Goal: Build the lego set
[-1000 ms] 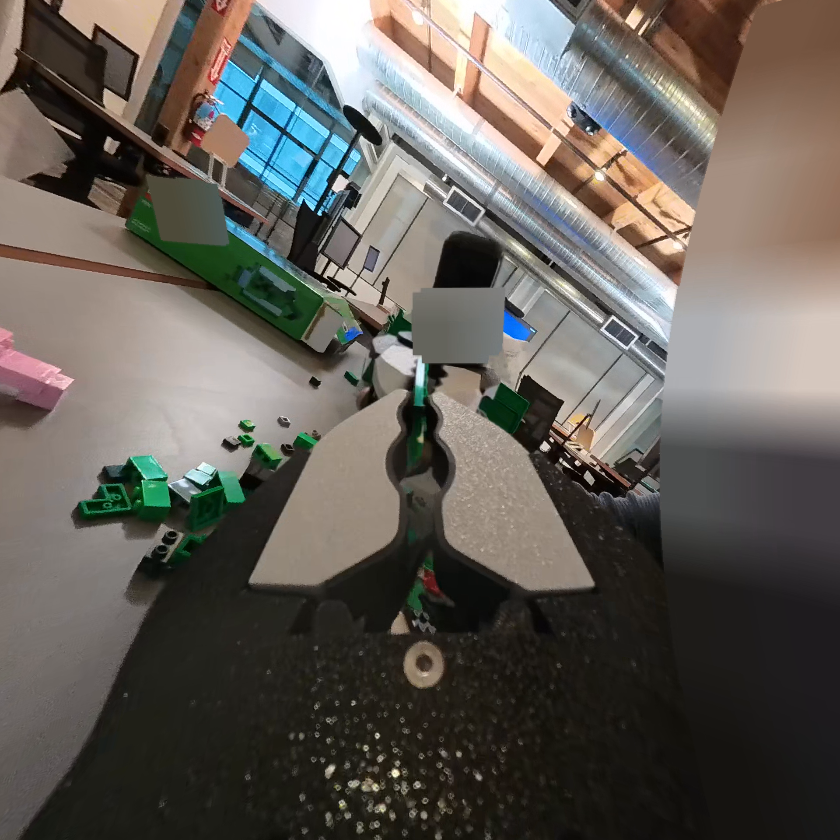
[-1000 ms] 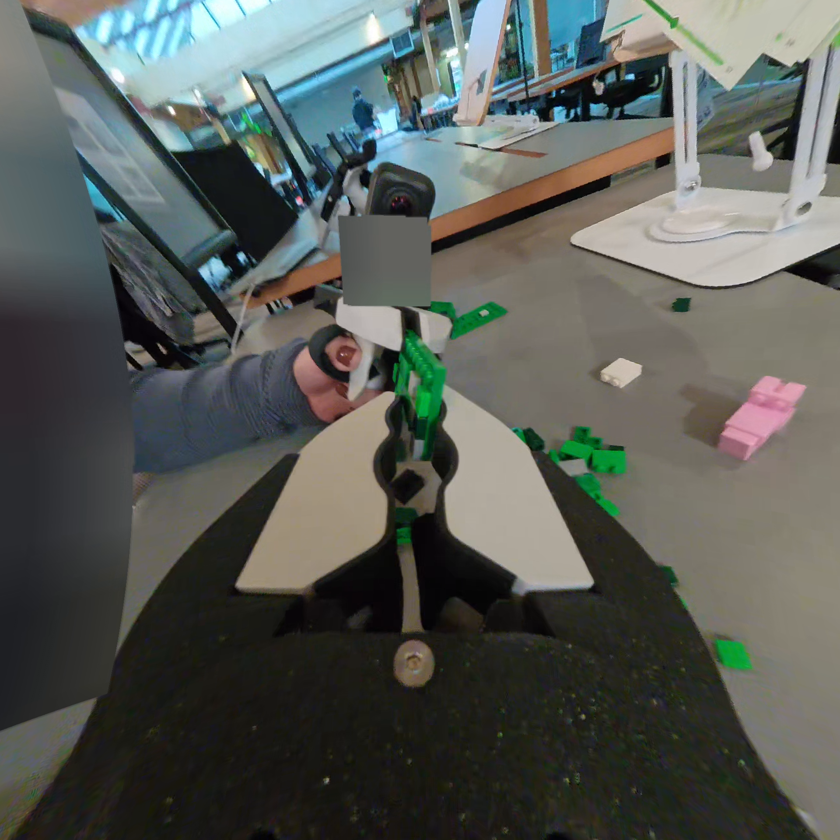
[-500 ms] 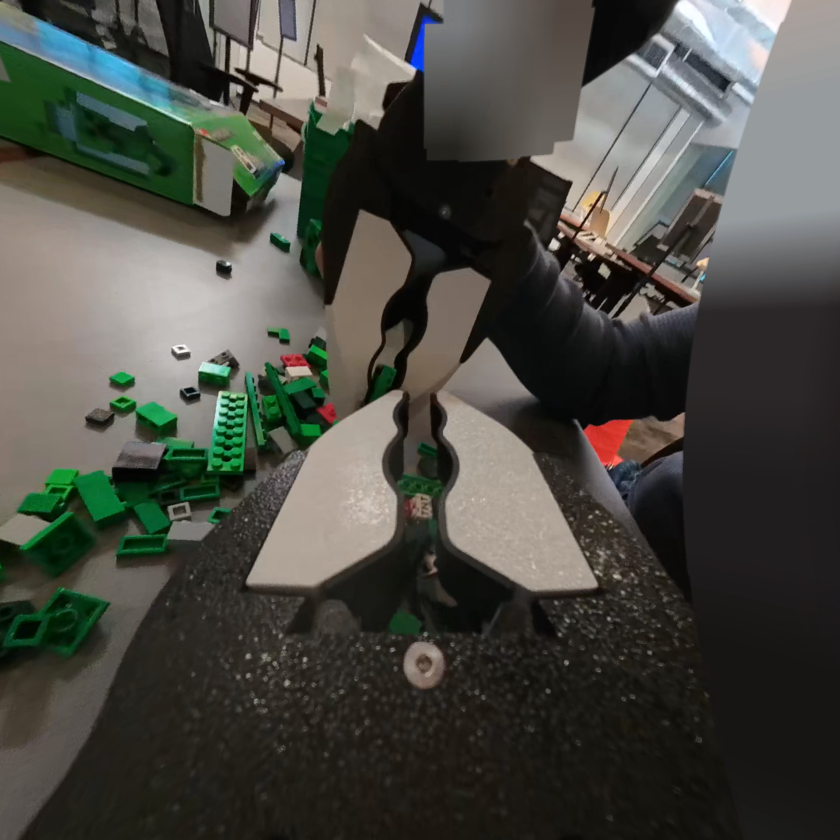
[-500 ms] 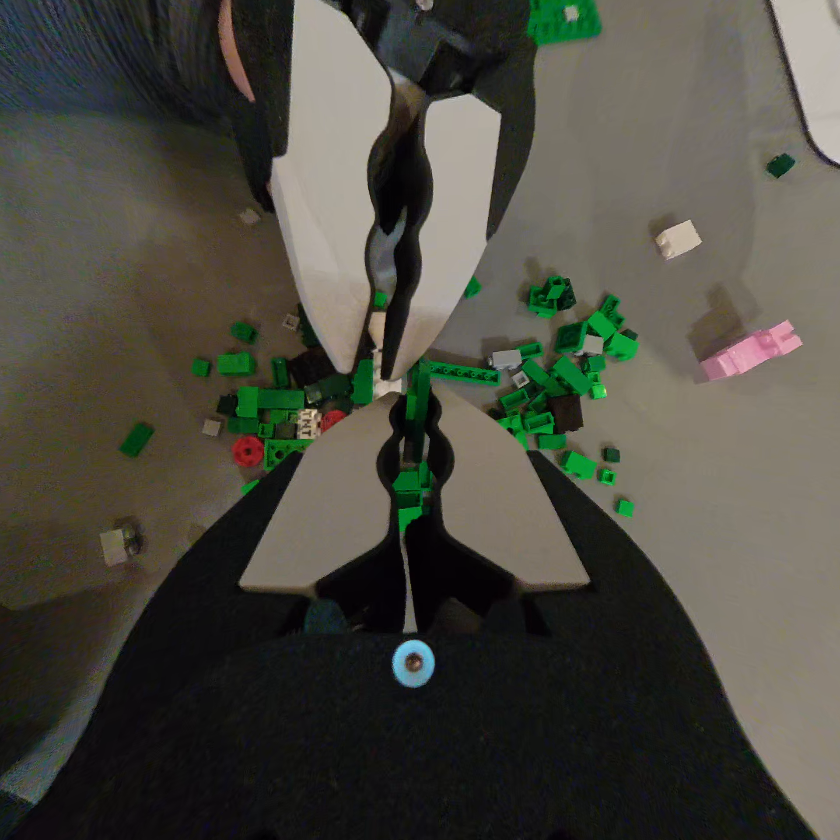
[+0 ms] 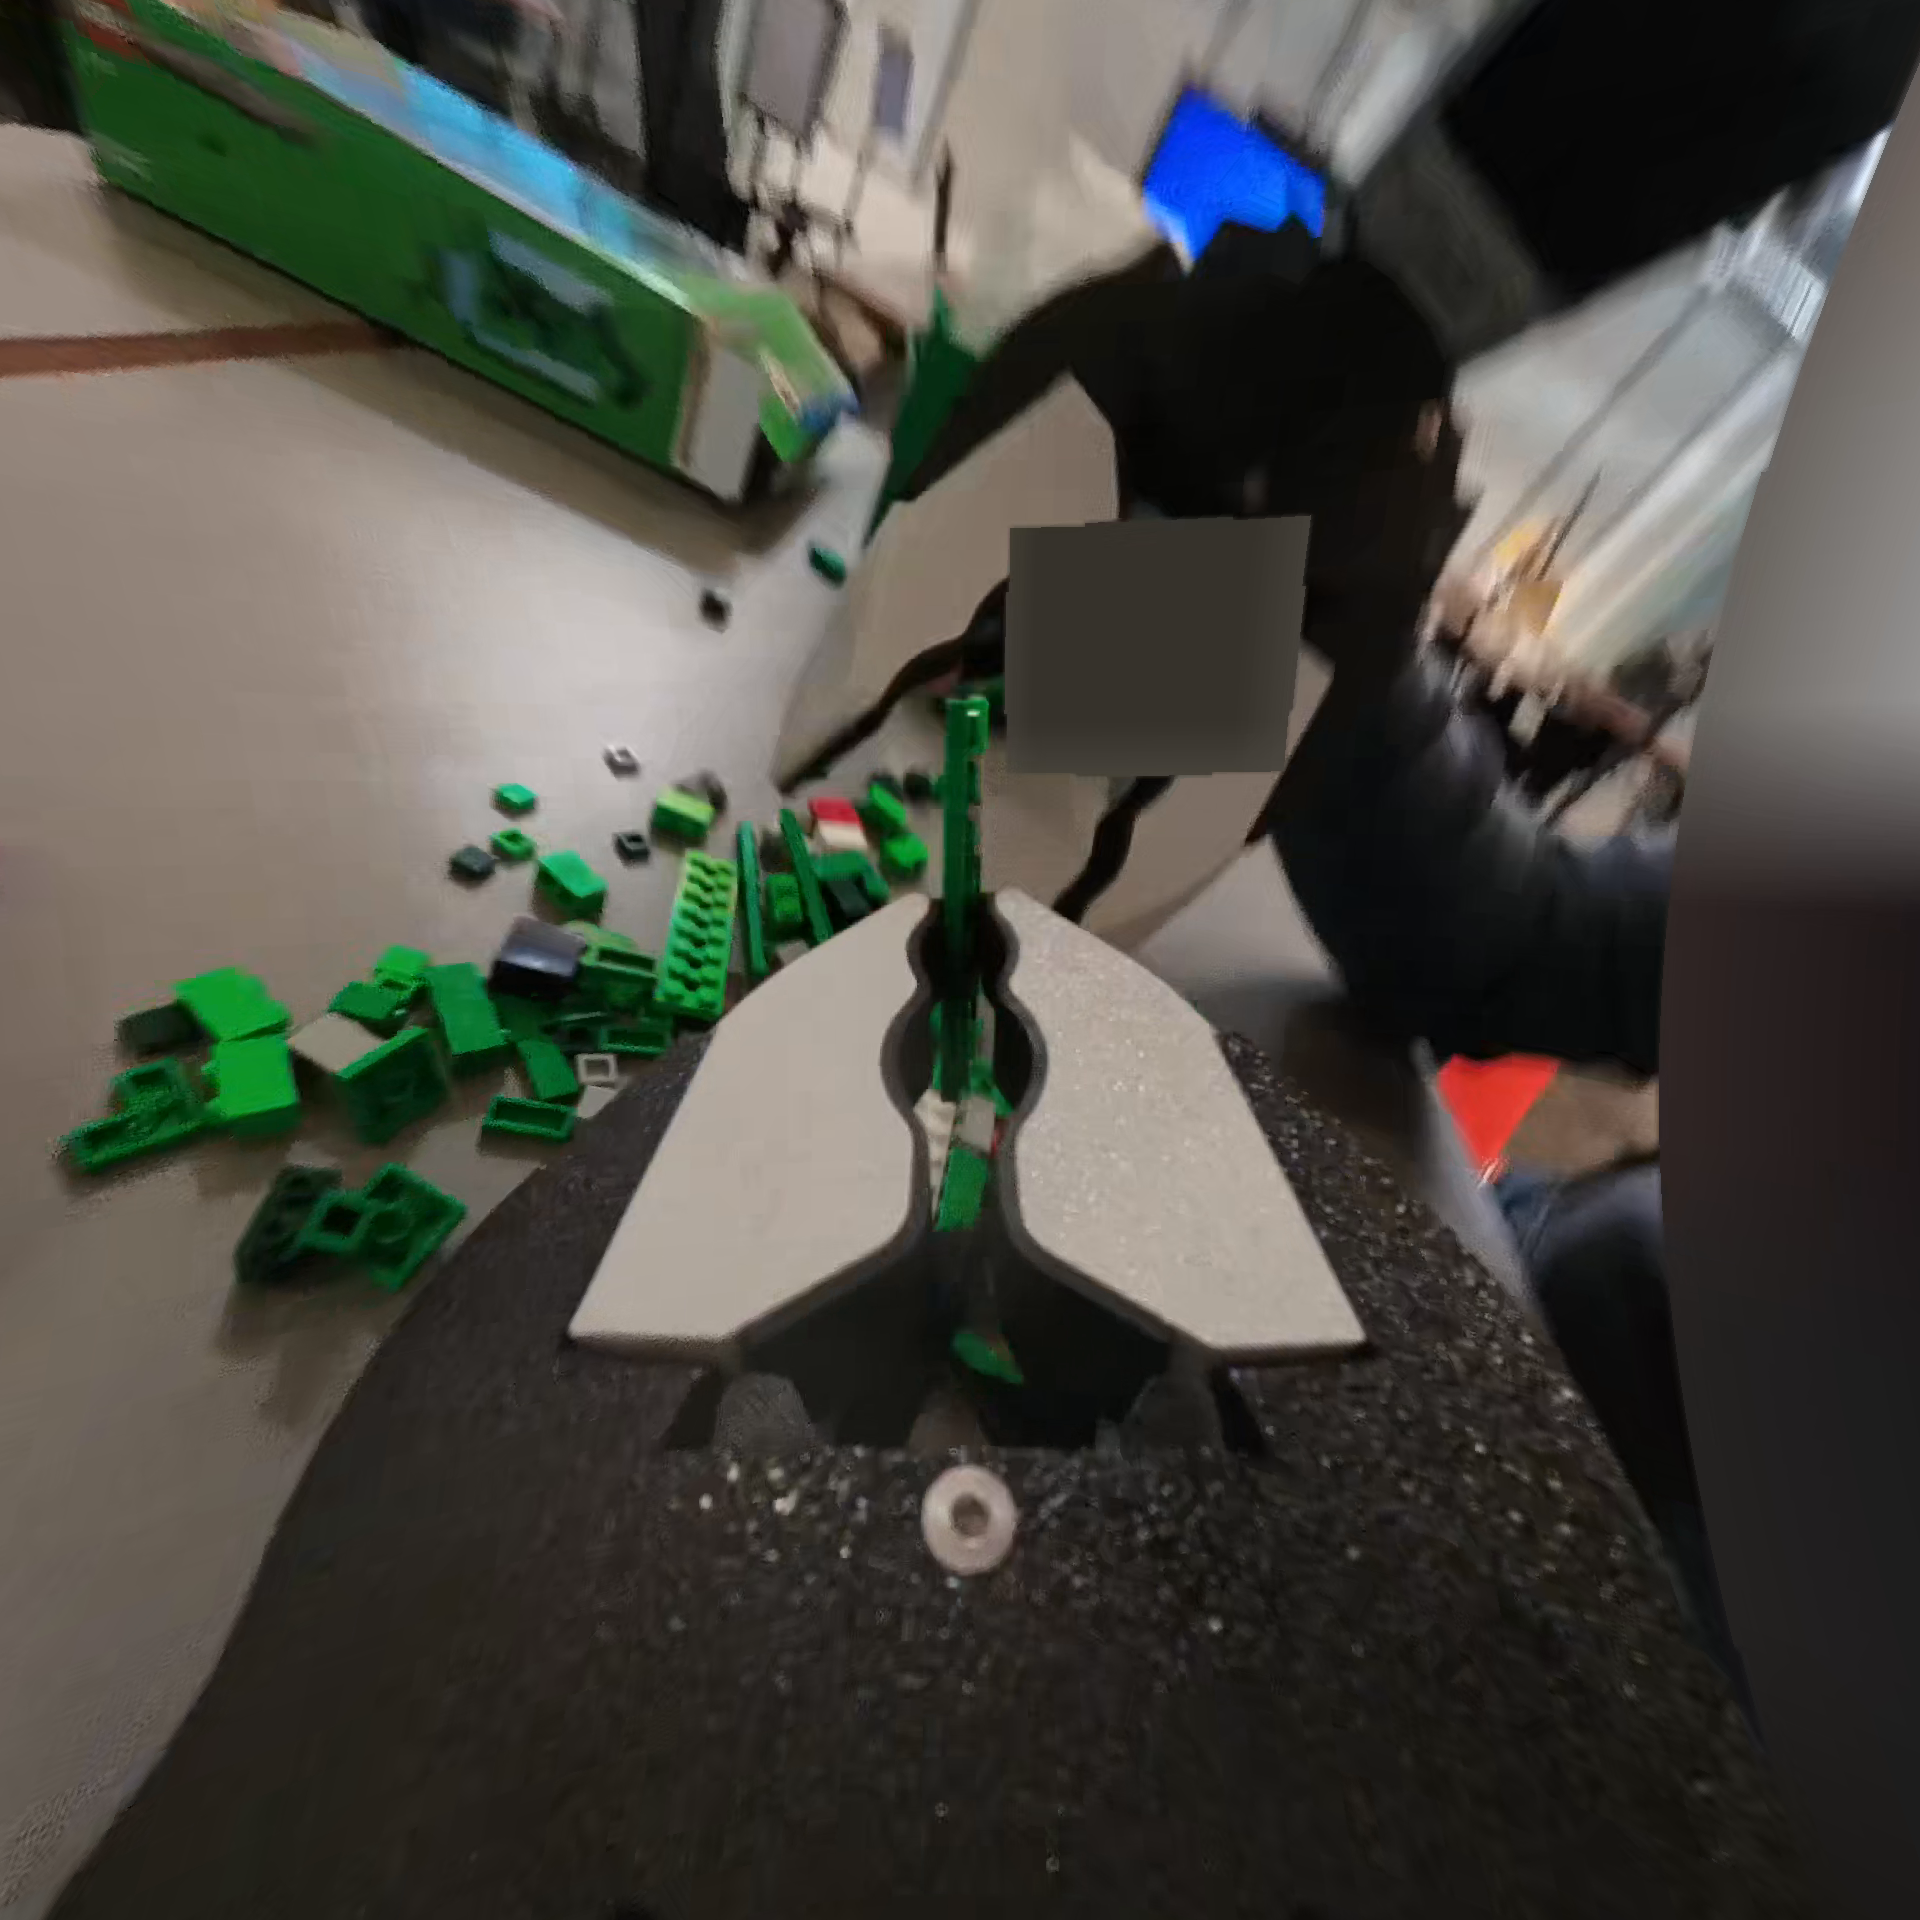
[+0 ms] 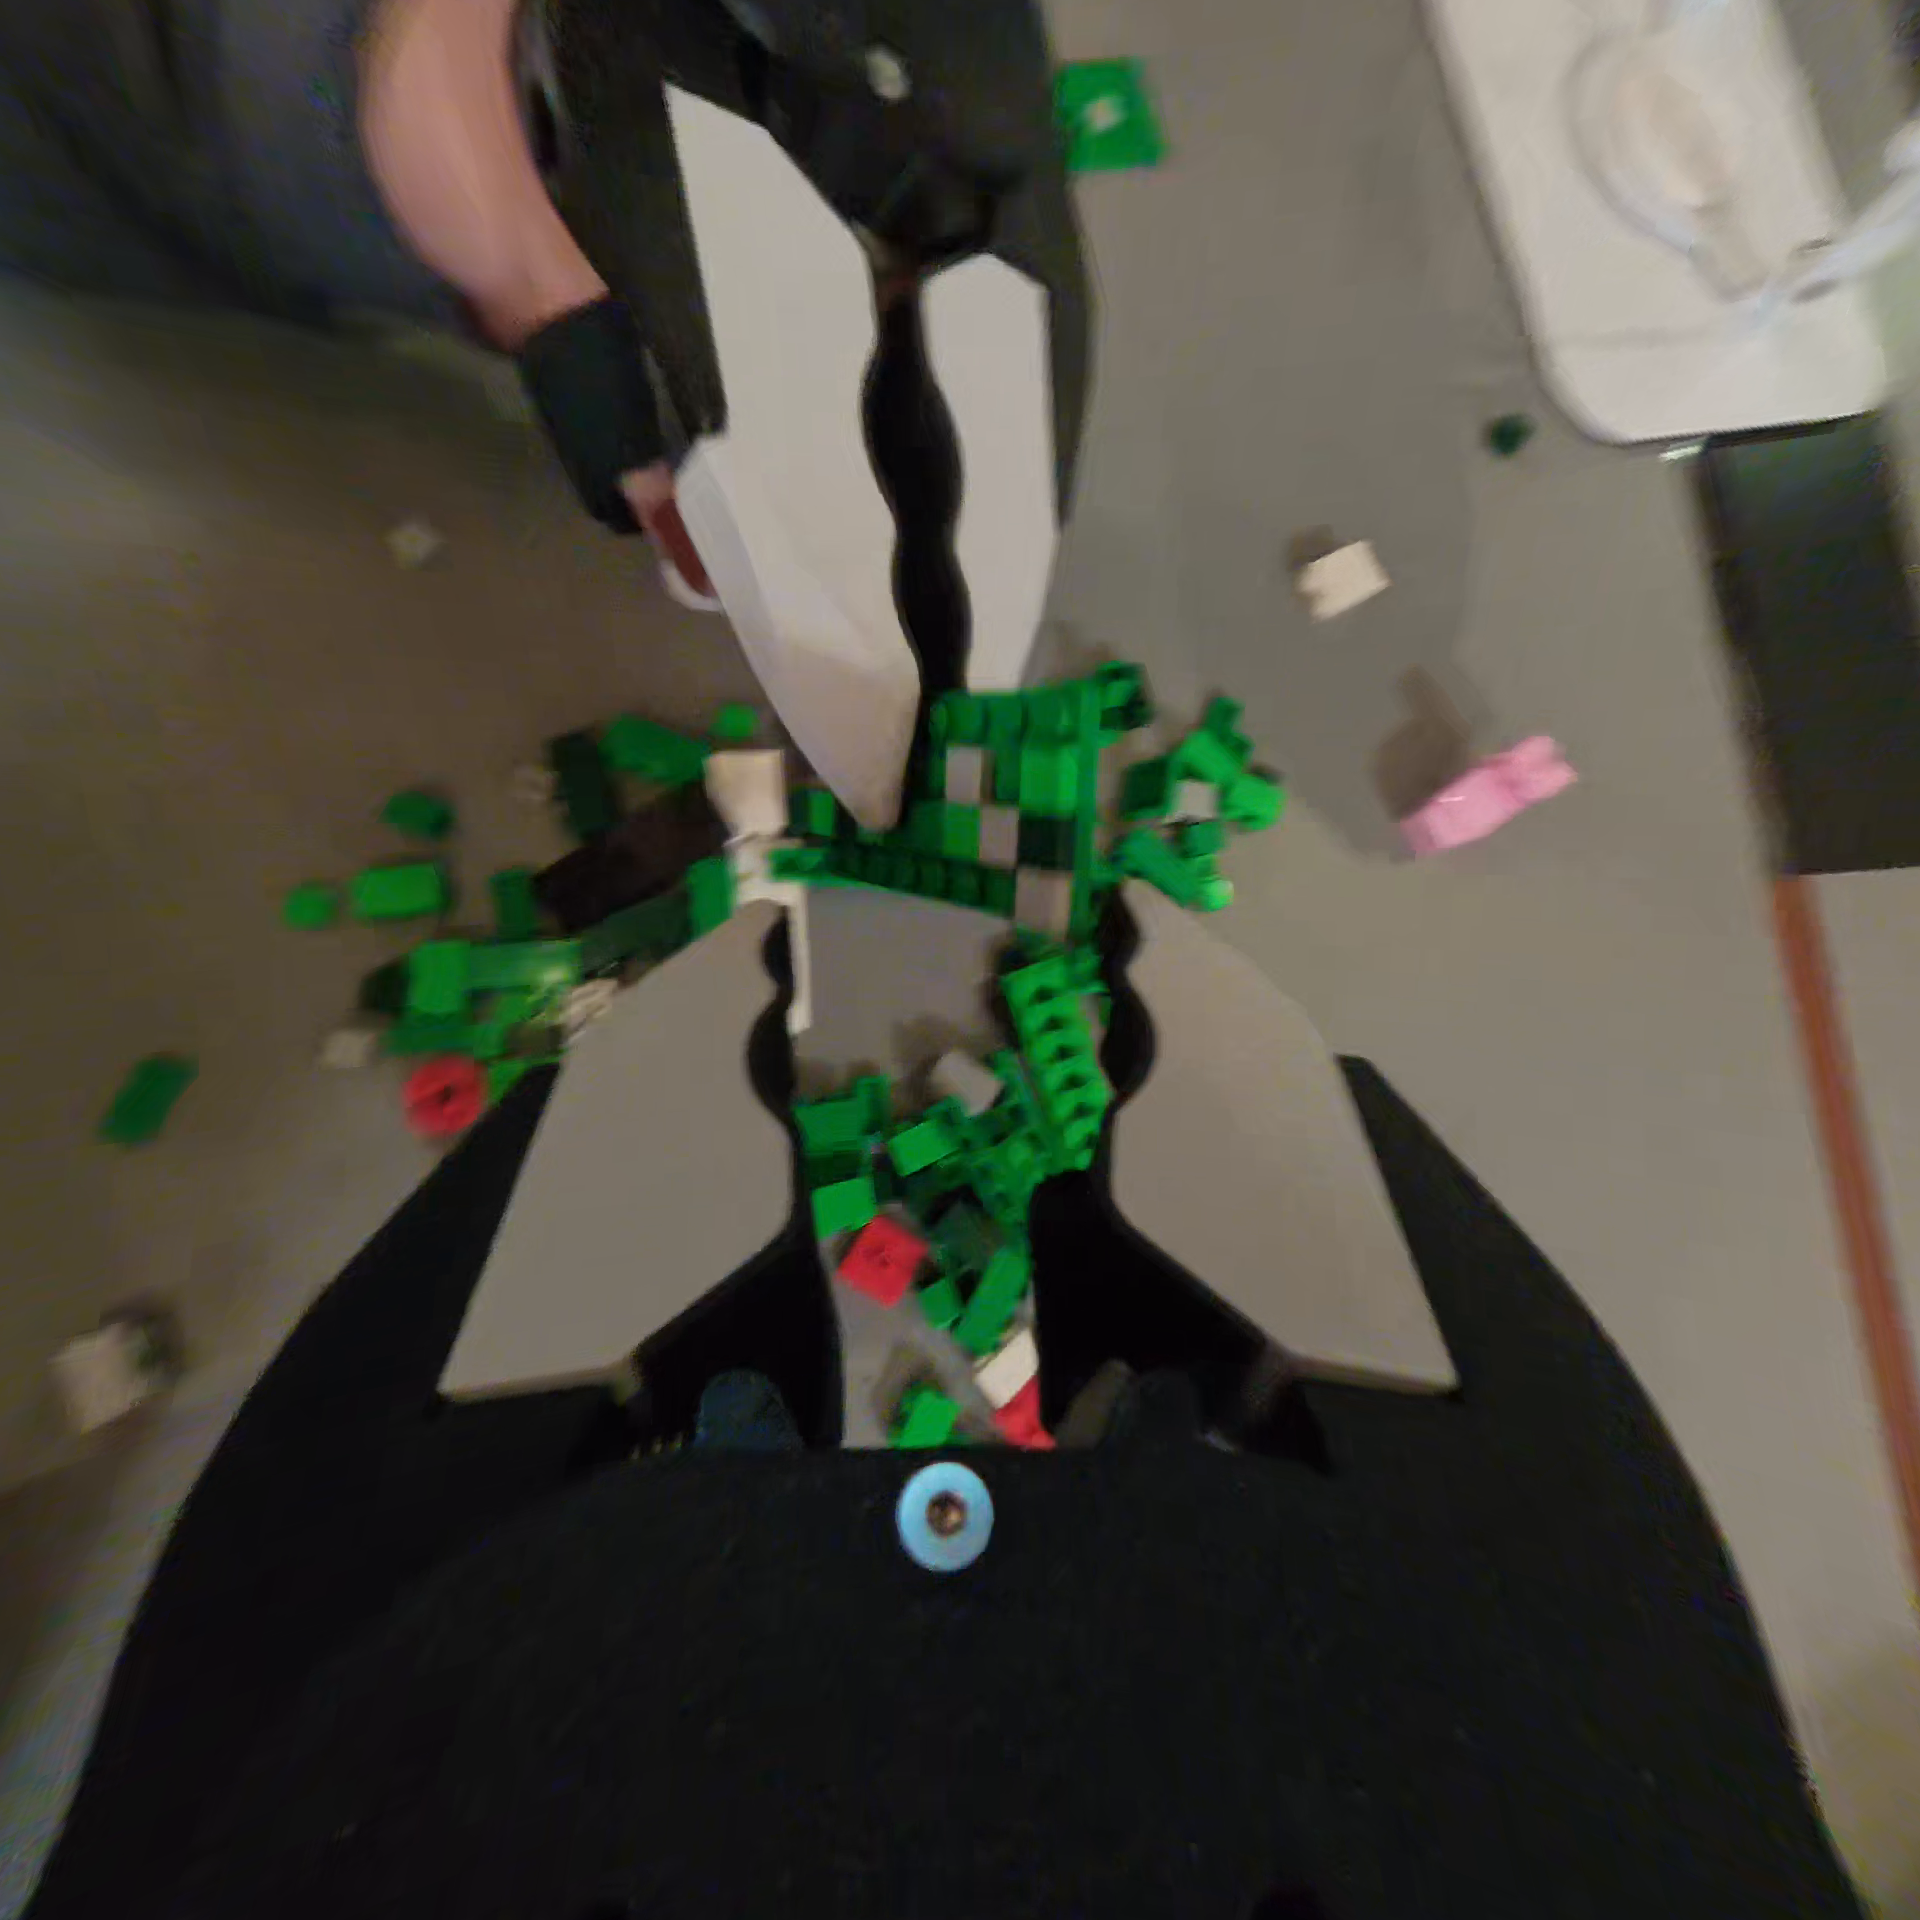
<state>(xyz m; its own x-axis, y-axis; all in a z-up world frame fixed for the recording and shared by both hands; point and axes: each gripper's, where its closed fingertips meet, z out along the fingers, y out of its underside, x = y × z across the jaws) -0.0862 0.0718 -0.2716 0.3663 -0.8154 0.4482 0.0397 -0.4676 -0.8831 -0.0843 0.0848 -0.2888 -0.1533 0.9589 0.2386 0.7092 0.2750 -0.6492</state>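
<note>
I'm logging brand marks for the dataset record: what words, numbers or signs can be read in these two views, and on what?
Nothing can be read in either view.
Green box: there is print on its side, but it is too blurred by motion to read.
Green build held in the left tongs: no writing shows.
Loose bricks and pink piece: no writing shows.

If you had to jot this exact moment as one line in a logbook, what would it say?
left gripper: shut on green lego assembly | right gripper: open above loose bricks | table: pieces scattered
</note>
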